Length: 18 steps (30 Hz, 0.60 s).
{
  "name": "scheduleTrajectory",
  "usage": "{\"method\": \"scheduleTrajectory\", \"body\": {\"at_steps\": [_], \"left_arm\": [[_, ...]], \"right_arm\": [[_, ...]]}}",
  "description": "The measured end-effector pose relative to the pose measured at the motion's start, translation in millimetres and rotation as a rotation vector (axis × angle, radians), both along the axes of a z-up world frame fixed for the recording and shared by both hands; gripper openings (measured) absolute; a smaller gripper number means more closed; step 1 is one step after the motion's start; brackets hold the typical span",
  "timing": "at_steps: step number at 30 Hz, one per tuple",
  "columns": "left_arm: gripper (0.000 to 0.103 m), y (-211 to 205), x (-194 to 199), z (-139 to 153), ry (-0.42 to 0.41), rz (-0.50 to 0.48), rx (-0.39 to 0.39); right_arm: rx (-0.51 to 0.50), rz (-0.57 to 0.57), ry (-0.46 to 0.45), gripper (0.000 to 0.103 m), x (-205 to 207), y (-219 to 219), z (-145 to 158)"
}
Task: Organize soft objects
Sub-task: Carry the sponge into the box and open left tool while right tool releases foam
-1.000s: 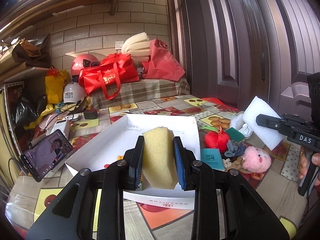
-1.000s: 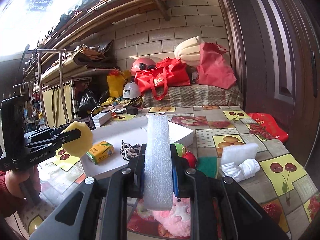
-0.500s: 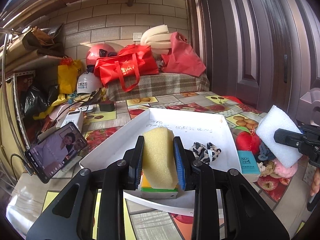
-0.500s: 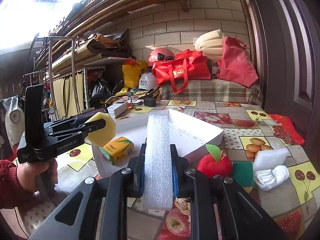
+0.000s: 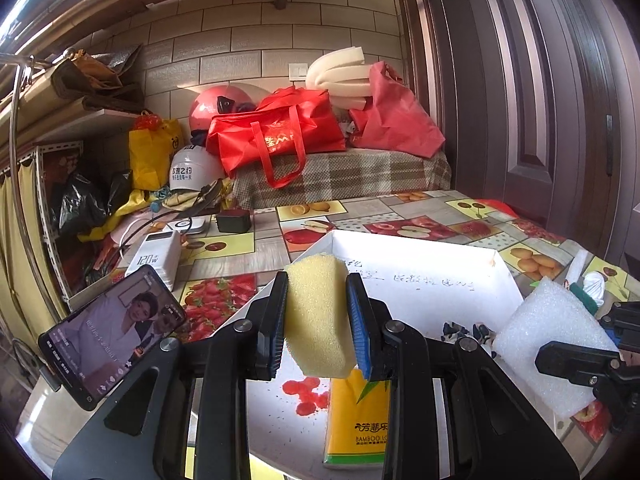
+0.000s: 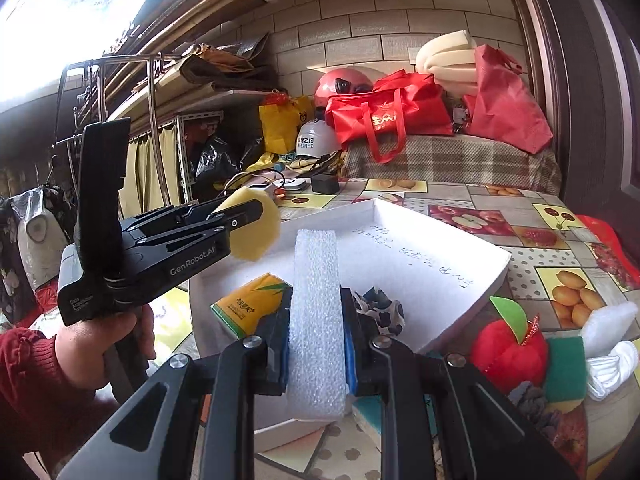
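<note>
**Jaw state.** The left gripper (image 5: pixel 318 322) is clamped on a yellow sponge (image 5: pixel 318 312); the pads press both flanks and the sponge stands proud above and below the jaws. The right gripper (image 6: pixel 316 344) is clamped on a white foam block (image 6: pixel 316 320), held upright, with most of its length projecting ahead of the jaws.

**Location of carried items.** Both items hang above the white box (image 6: pixel 440 292). The sponge sits over the box's near-left corner, directly above a yellow tissue pack (image 5: pixel 358 420) lying on the box floor below the left jaws. The foam block hangs over the near wall of the box, just ahead of the right jaws.

**Completed, judged from the layout.**
- Tissue pack: inside the box.
- Black-and-white scrunchie (image 6: pixel 380 306): inside the box, just beyond the right jaws.

**In hand.** Sponge and foam block: positioned over the box, not yet released.

**Outstanding.** To the right of the right jaws, outside the box, on the fruit-print tablecloth (image 6: pixel 560 248):
- red plush apple (image 6: pixel 508 348);
- green scouring pad (image 6: pixel 564 368);
- white sock (image 6: pixel 612 364), plus a second white foam piece (image 6: pixel 608 318) beside it;
- a grey item below the apple, too indistinct to identify.

**Assessment.** Roughly the midpoint: two items boxed, two about to be, at least four left.
</note>
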<state>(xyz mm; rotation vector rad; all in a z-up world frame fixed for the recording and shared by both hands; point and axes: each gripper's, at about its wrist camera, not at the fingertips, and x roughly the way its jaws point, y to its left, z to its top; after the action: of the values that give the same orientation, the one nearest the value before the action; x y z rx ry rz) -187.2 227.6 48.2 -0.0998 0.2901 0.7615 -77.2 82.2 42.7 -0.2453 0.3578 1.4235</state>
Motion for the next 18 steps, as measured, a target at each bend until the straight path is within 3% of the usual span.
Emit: {"method": "scheduleTrajectory", "body": {"at_steps": [10,14,18], "left_arm": [[0.028,14,7,0,0.001,-0.007,-0.028],[0.028,17,9,0,-0.002,-0.003,-0.031],[0.028,19,11,0,0.004,-0.008,-0.032]], "right_arm": [[-0.118,0.036,0.059,0.019,7,39,-9],[-0.195,0.005,0.122,0.019,23,58,-17],[-0.230,-0.096,0.157,0.019,43,71,-22]]}}
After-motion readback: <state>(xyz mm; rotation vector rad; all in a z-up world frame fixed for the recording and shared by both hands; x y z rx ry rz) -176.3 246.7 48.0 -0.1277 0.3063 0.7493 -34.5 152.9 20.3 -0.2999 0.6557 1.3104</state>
